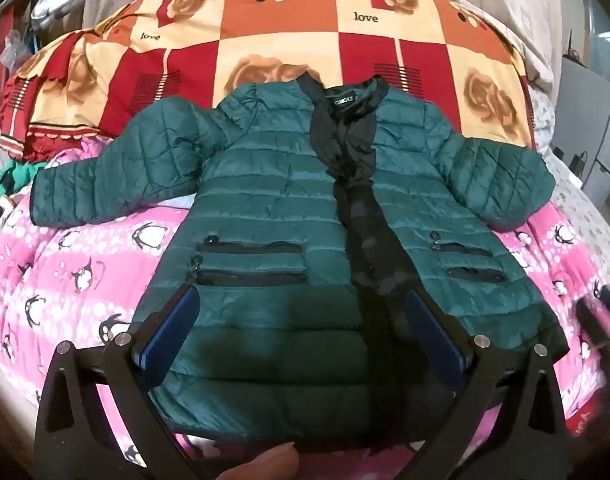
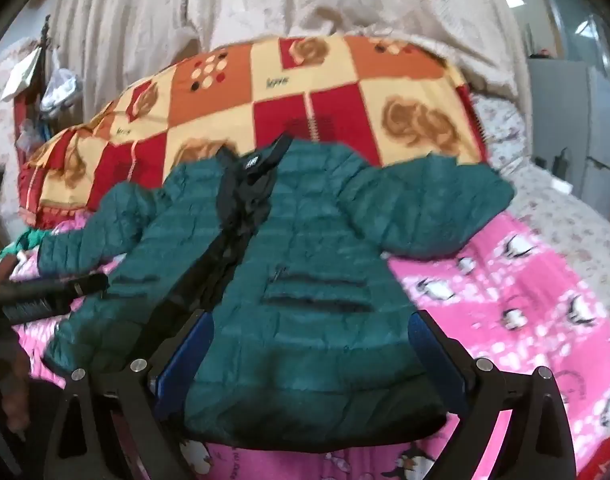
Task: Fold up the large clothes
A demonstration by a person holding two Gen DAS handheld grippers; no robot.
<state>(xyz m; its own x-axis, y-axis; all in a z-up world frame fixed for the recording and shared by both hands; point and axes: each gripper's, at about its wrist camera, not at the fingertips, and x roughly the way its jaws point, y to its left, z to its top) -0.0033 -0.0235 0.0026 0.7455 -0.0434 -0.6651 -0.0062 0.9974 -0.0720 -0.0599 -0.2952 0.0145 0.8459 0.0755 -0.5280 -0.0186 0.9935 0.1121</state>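
Jacket (image 1: 273,216) flat on pink blanket (image 1: 73,272), hem at near edge, sleeves out. Not folded yet. Left gripper (image 1: 301,328) and right gripper (image 2: 305,356) wide, holding nothing. Next: likely grab a sleeve, fold across middle.

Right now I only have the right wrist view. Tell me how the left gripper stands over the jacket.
Observer: The left gripper hangs wide open above the jacket's lower front and is gripping nothing.
Operator: Check the front panel on that side for pockets.
Observer: There are two zip pockets, one above the other, just beyond the gripper's fingertips.
Operator: Report that side's sleeve.
Observer: The sleeve is spread straight out, with its cuff on the pink penguin blanket.
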